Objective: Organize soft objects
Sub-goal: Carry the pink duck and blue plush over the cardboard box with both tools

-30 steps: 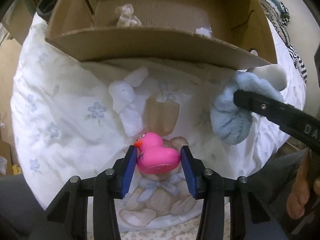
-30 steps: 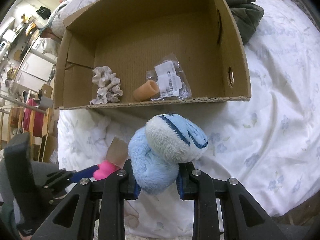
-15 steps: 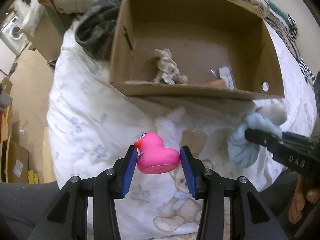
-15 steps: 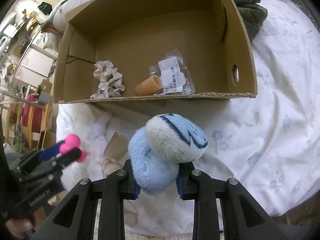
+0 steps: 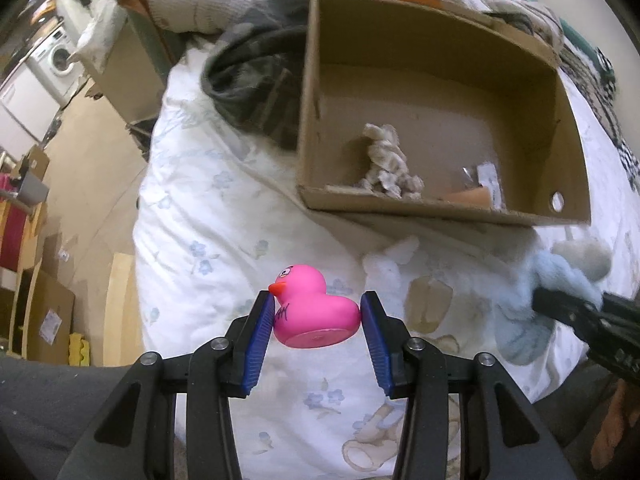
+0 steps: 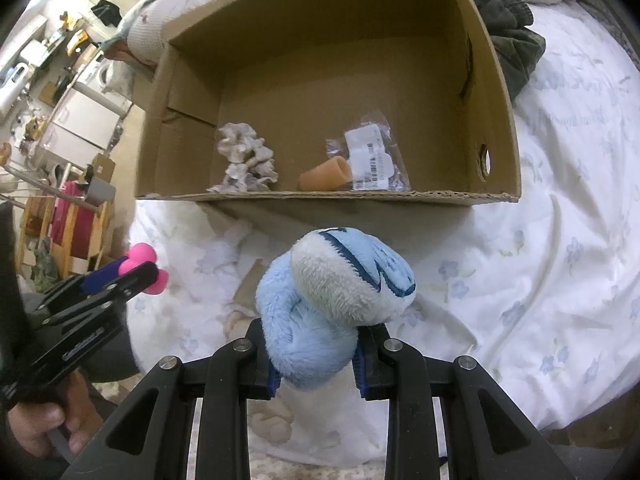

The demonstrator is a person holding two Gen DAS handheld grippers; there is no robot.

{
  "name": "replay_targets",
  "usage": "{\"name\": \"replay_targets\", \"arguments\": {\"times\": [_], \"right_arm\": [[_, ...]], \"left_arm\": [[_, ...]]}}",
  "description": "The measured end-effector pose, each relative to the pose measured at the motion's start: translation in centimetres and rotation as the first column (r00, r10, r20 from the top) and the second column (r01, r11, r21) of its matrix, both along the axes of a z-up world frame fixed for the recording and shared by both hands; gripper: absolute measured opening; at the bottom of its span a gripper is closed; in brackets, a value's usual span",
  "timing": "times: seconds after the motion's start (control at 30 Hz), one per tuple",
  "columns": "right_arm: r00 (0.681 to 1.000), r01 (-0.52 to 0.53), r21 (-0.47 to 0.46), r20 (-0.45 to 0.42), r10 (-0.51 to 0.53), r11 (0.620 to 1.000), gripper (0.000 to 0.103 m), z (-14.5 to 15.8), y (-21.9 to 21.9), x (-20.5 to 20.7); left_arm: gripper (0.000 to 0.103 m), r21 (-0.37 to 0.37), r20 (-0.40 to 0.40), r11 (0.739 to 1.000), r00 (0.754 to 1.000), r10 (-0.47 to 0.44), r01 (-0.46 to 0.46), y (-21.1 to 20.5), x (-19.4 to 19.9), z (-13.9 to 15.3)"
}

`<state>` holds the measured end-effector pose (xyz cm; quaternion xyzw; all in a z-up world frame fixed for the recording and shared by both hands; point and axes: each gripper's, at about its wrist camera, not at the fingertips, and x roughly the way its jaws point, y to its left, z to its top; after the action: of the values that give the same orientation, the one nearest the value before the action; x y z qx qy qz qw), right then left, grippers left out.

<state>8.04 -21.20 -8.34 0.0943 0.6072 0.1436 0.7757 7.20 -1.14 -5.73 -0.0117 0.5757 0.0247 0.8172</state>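
**Duck lifted clear of the bed, box now in full view**

The left gripper point(image 5: 317, 312) has risen off the quilt with the pink rubber duck point(image 5: 314, 307) clamped between its blue pads, one pad at the beak end and the other at the tail. A second ago the duck sat low over the teddy-bear print on the bed point(image 5: 208, 216); now it hangs above the bedding, and the left wrist view looks over the near wall of the cardboard box point(image 5: 436, 210) to its floor. From the right wrist view the duck shows at the left edge, near and well short of the box.

The right gripper point(image 6: 316, 356) has hardly shifted. Its jaws are narrow, squeezed on the blue plush toy point(image 6: 332, 308), which bulges above them just in front of the box's near wall.

Inside the box lie a pale scrunchie point(image 6: 246, 160) at the left, and an orange tube point(image 6: 326, 174) touching a clear plastic packet point(image 6: 372, 156) toward the right.

Both soft things are picked and carried, judging by this; what remains for each is the reach over the near wall and the release inside. The floor between the scrunchie and the tube looks free.
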Motion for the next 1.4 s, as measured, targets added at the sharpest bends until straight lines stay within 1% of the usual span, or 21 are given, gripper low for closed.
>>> {"name": "replay_targets", "arguments": {"times": [0.1, 0.17, 0.23, 0.4, 0.47, 0.53, 0.63, 0.8, 0.93, 0.97, 1.03, 1.13, 1.2, 1.23, 1.27, 1.33, 1.4], "right_arm": [[1.000, -0.003, 0.024, 0.024, 0.003, 1.000, 0.029, 1.3, -0.1, -0.6], [0.999, -0.002, 0.040, 0.043, 0.000, 0.999, 0.029, 2.4, -0.2, -0.7], [0.998, 0.000, 0.059, 0.064, -0.004, 0.998, 0.029, 3.6, -0.3, -0.8], [0.992, -0.003, 0.108, 0.125, -0.011, 0.994, 0.029, 6.7, -0.7, -0.3], [0.989, -0.002, 0.128, 0.146, -0.016, 0.992, 0.029, 7.7, -0.8, 0.1], [0.988, -0.008, 0.136, 0.157, -0.014, 0.991, 0.029, 8.4, -0.9, 0.8], [0.984, -0.006, 0.146, 0.176, -0.020, 0.989, 0.029, 9.2, -1.1, 1.9], [0.974, 0.010, 0.170, 0.223, -0.049, 0.985, 0.029, 10.1, -1.9, 3.8], [0.948, 0.043, 0.186, 0.302, -0.098, 0.982, 0.029, 10.5, -3.0, 5.1], [0.944, 0.054, 0.186, 0.310, -0.111, 0.981, 0.029, 10.3, -3.3, 5.4], [0.942, 0.077, 0.205, 0.307, -0.139, 0.976, 0.029, 9.5, -4.0, 5.9], [0.947, 0.103, 0.224, 0.275, -0.164, 0.969, 0.029, 7.6, -4.5, 6.5], [0.951, 0.125, 0.224, 0.250, -0.181, 0.966, 0.029, 6.5, -4.6, 6.8], [0.953, 0.131, 0.228, 0.239, -0.186, 0.965, 0.029, 6.0, -4.8, 7.0], [0.954, 0.137, 0.227, 0.231, -0.190, 0.964, 0.029, 5.6, -4.8, 7.2], [0.958, 0.147, 0.210, 0.213, -0.192, 0.967, 0.029, 4.9, -4.9, 7.5], [0.960, 0.156, 0.204, 0.197, -0.197, 0.966, 0.029, 4.3, -4.9, 7.8]], "left_arm": [[0.041, -0.004, 0.041, 1.000, 0.999, 0.021, -0.021, 0.6, 0.1, 1.8], [0.041, 0.002, 0.078, 1.000, 0.997, 0.029, -0.029, 0.9, 0.4, 3.1], [0.041, -0.008, 0.120, 0.999, 0.992, 0.035, -0.035, 1.1, 0.7, 4.8], [0.041, 0.003, 0.197, 1.000, 0.980, 0.019, -0.020, 1.5, 1.9, 8.0], [0.041, 0.041, 0.248, 0.999, 0.969, 0.003, -0.013, 1.5, 2.4, 9.1], [0.041, 0.076, 0.278, 0.997, 0.960, -0.010, -0.012, 1.5, 3.0, 9.7], [0.041, 0.080, 0.289, 0.997, 0.957, -0.017, -0.007, 1.7, 4.0, 10.2], [0.041, 0.078, 0.296, 0.997, 0.955, -0.032, 0.009, 1.4, 5.6, 10.4], [0.041, 0.064, 0.296, 0.998, 0.954, -0.042, 0.024, 0.7, 6.9, 10.0], [0.041, 0.064, 0.297, 0.998, 0.954, -0.046, 0.028, 0.4, 7.3, 9.9], [0.041, 0.066, 0.297, 0.997, 0.953, -0.054, 0.036, 0.0, 7.9, 9.5], [0.041, 0.057, 0.301, 0.997, 0.951, -0.070, 0.056, -0.6, 8.7, 8.5], [0.041, 0.054, 0.312, 0.995, 0.945, -0.100, 0.088, -0.9, 9.0, 7.4], [0.041, 0.056, 0.306, 0.994, 0.946, -0.109, 0.097, -1.0, 9.1, 6.8], [0.041, 0.039, 0.295, 0.994, 0.950, -0.106, 0.099, -0.9, 9.2, 6.0], [0.041, -0.020, 0.260, 0.996, 0.962, -0.079, 0.087, -0.4, 9.5, 4.8], [0.041, -0.045, 0.245, 0.996, 0.967, -0.069, 0.082, -0.3, 9.8, 4.3]]}}
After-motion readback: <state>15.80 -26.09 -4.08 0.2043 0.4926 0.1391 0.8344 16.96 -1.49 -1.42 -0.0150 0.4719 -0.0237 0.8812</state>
